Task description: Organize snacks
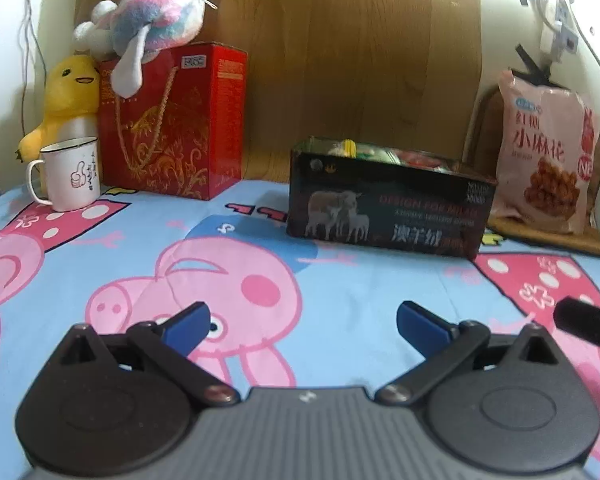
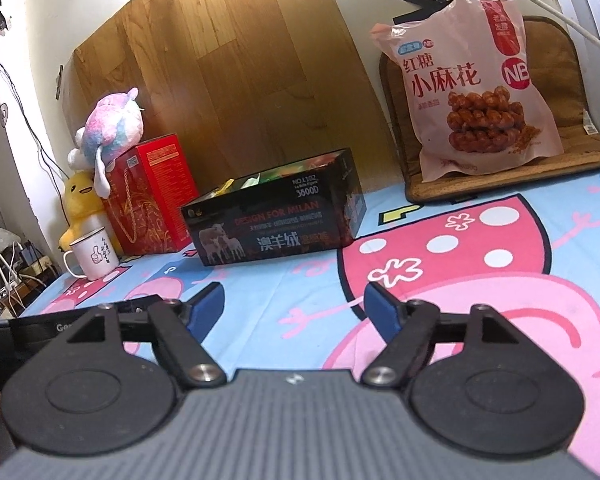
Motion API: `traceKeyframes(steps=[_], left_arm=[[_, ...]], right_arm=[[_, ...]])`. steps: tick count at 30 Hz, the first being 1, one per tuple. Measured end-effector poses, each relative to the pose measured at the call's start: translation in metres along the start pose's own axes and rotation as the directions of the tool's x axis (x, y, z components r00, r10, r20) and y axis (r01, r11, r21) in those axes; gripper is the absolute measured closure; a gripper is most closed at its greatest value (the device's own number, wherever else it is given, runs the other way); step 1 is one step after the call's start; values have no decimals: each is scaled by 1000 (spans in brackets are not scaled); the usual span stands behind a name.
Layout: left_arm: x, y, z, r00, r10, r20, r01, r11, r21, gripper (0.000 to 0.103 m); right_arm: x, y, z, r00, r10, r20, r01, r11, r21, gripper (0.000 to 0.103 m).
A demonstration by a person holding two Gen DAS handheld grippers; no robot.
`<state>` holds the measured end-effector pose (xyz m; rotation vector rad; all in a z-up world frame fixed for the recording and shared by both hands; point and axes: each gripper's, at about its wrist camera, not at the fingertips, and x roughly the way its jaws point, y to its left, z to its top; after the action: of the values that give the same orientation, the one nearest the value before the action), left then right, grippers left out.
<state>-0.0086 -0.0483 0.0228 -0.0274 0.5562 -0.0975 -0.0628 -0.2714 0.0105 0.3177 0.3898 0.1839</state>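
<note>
Both the left gripper [image 1: 302,322] and the right gripper [image 2: 294,308] are spread and empty over bare sheet [image 1: 360,280]. Ahead, the open black box [image 1: 388,208] holds snacks; the pink snack bag [image 2: 472,84] leans behind it.

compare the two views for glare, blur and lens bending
Left wrist: glare whitens the top right corner, print on the dark box is smeared, wood panel bows. Right wrist: sharper, snack bag lettering readable, edges curve too.
</note>
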Motion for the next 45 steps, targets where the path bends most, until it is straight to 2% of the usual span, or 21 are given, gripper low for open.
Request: traceKeyframes(steps=[7,16,45], left_arm=[[0,-15,-3,1000,6,-12,-4,995,103,0],[3,-20,-6,999,-25,-41,31,988,149,0],[3,-16,-4,996,-76,-56,83,988,130,0]], right_arm=[[0,1,0,1000,0,0,0,1000,0,22],[0,0,0,1000,-1,2,1,1000,1,21],[0,-1,0,1000,2,0,-2,1000,0,20]])
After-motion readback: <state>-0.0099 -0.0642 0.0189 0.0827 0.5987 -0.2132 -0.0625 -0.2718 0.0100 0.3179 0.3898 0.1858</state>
